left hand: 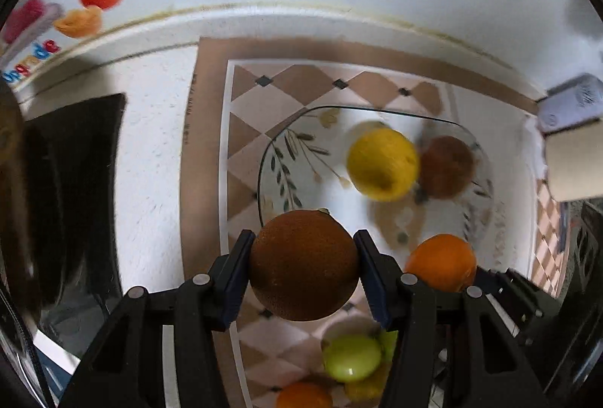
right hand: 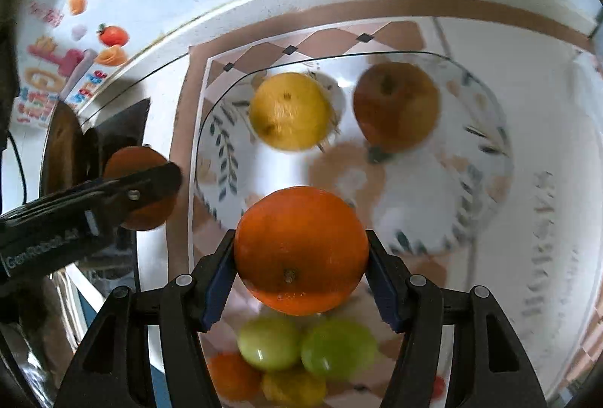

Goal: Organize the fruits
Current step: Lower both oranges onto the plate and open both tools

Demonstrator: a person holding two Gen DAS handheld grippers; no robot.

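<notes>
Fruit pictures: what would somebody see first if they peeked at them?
Probably the two fruits gripped up close. The right gripper is shut on a bright orange, and the left gripper is shut on a darker brownish orange. Beyond them sits a glass plate with a leaf pattern, holding a yellow lemon beside a reddish apple.

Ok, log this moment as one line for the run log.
left gripper: shut on dark orange | right gripper: shut on bright orange | glass plate: lemon, brown fruit
</notes>
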